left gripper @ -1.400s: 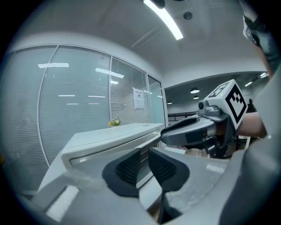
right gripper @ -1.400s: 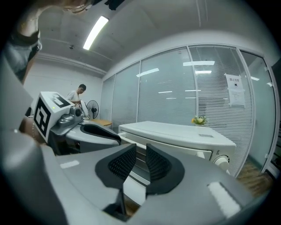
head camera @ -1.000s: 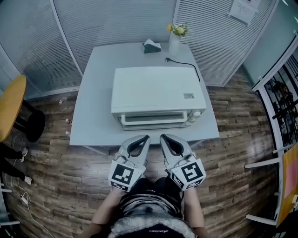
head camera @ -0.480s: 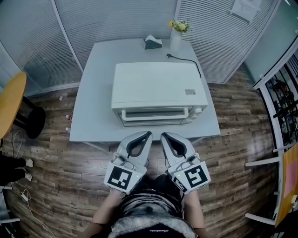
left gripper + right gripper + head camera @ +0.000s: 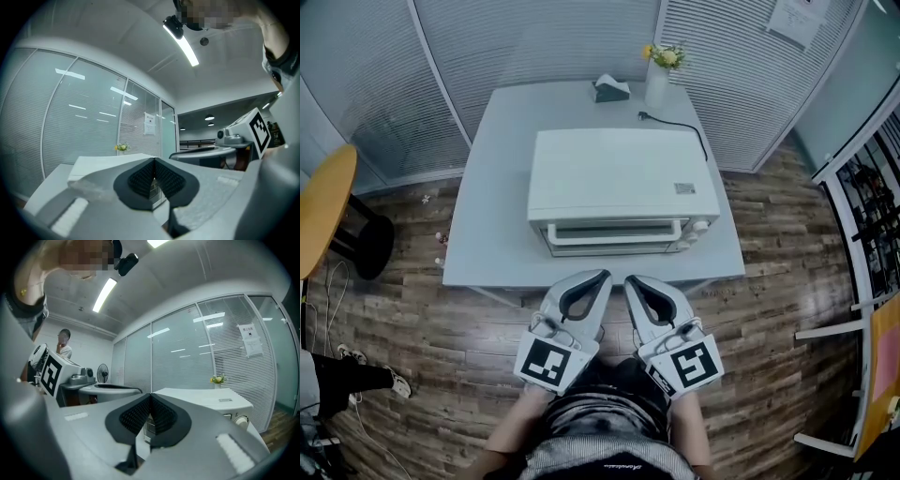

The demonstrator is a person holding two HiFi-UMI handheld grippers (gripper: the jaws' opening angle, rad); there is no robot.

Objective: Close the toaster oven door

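**A:** Was any writing legible?

**B:** None. Going left to right in the head view, the left gripper and right gripper each bore a cube with only a black-and-white square marker. The toaster oven had a small grey label on its top, toward 3 o'clock. A sheet of paper hung on the blinds at 1 o'clock. The print on both was too small to read.

**A:** Where did the oven sit?

**B:** It sat mid-table, at 12 o'clock from the grippers, with its door upright and shut against the front.

**A:** And the grippers?

**B:** They were side by side off the table's near edge, apart from the oven. In each gripper view the ribbed pads met at the tips with nothing between them.

**A:** Did only one view catch anything?

**B:** Yes. The right gripper view alone showed a fan and a person standing at 9 o'clock. Only the left gripper view showed the long ceiling light at 12 o'clock.
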